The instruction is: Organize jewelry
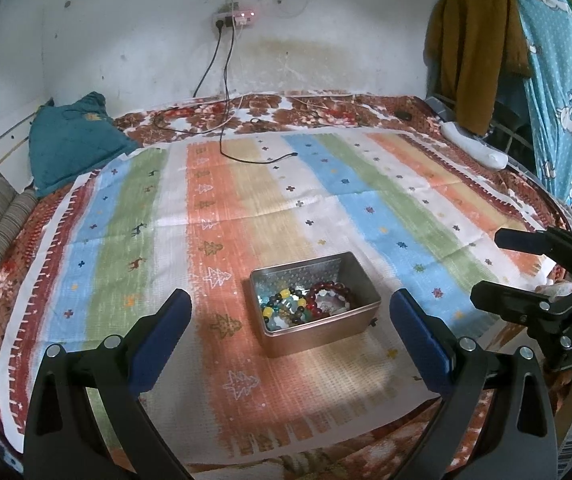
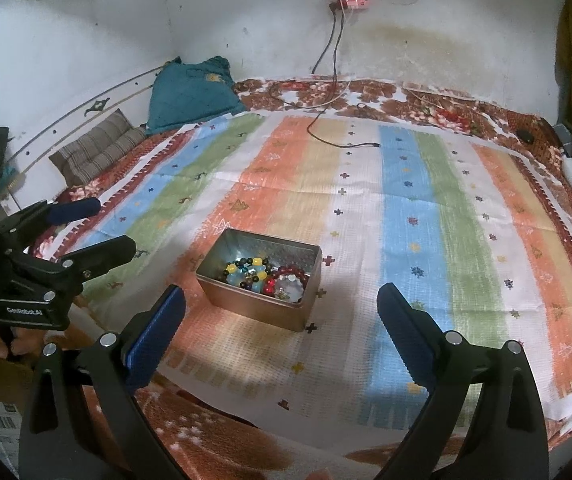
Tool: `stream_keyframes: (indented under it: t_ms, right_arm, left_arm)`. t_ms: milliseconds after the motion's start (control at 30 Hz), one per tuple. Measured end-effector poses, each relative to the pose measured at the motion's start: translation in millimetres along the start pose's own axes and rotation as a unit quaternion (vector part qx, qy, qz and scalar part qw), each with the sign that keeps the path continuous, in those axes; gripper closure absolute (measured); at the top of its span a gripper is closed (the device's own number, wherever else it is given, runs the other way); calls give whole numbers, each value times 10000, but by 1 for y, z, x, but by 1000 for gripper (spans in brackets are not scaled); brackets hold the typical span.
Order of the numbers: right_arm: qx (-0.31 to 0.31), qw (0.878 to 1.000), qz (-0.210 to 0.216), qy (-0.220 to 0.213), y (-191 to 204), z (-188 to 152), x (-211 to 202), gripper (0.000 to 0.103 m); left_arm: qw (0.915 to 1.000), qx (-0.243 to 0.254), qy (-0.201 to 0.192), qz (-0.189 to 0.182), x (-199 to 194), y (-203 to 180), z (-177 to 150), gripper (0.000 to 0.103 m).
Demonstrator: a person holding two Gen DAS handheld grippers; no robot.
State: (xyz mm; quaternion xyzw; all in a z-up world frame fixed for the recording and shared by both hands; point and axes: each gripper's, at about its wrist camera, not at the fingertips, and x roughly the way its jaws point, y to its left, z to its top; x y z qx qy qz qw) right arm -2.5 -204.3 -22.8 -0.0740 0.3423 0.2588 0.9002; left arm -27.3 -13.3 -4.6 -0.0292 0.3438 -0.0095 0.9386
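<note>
Between both wide-open, empty tools, left tool (image 1: 290,312) and right tool (image 2: 281,308), sits a rectangular silver metal tin (image 1: 360,282) of loose, slippery beaded bracelets (image 1: 306,304); pinch one strand.

A metal tin (image 2: 259,280) sits open on a striped cloth (image 2: 406,220) spread over a flowered bed cover (image 2: 426,100). Inside the tin lie bead bracelets (image 2: 265,276), a dark red one toward the right and mixed yellow, blue and dark beads to the left. The right gripper (image 2: 281,304) hangs near the tin with its blue-padded jaws wide apart and empty. At the left edge the left gripper (image 2: 97,226) shows, jaws also apart. A black cable (image 2: 326,120) trails from the wall across the cloth.
</note>
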Motion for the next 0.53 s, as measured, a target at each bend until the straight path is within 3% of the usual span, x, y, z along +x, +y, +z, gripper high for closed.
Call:
stream_keyframes:
  t_ms: [533]
  right_arm:
    - [-67,10000,-46,43,3,-2,2,5]
  left_arm:
    - [9999,46,-67,125,-2,0,0,6]
